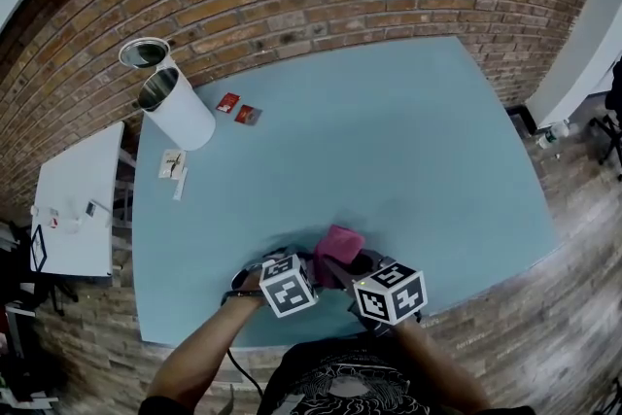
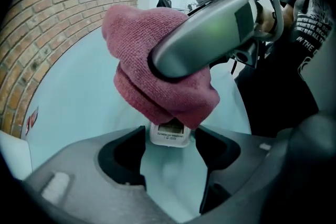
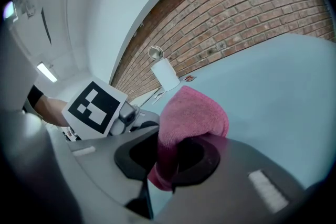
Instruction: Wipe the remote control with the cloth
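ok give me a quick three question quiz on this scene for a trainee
1. True or false: the jaws of the right gripper are shut on the pink cloth.
2. What stands between the jaws of the left gripper? A: a cup. B: the remote control. C: nothing.
3. Fill the gap: the cloth is draped ____ the remote control.

Key: 1 true; 2 B; 3 over.
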Available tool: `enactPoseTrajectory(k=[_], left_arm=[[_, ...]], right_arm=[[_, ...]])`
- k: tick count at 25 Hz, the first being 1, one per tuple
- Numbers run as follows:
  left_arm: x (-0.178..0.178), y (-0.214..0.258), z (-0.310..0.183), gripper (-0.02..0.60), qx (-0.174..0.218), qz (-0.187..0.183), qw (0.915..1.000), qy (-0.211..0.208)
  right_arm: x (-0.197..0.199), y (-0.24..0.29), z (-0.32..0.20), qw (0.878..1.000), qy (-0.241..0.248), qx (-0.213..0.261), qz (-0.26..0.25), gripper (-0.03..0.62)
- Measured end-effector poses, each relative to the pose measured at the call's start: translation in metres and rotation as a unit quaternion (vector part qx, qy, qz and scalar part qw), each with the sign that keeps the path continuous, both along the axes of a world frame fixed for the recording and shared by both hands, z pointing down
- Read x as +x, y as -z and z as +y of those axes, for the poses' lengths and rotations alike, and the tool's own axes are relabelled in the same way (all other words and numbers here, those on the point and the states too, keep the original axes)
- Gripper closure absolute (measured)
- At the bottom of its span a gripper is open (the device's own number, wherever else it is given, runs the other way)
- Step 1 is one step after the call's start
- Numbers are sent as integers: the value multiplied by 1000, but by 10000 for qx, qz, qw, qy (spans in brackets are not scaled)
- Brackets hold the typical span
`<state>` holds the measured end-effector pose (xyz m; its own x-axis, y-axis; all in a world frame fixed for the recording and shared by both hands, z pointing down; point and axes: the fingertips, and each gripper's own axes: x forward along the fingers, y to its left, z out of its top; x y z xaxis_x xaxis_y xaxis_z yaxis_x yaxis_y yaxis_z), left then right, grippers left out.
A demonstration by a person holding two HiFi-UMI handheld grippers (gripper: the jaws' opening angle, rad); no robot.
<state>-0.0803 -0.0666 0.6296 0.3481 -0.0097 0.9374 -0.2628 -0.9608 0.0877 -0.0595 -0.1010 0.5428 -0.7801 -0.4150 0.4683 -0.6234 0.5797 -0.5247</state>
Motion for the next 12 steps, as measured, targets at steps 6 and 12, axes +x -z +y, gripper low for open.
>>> enactPoseTrajectory(k=[6, 12], left_arm=[[-1, 0, -2, 273, 19, -55, 10000, 37], [-2, -1, -3, 273, 32, -106, 9999, 56]], right_arm=[[17, 2, -3, 9999, -94, -21, -72, 531], [37, -1, -6, 9998, -167, -45, -111, 530]])
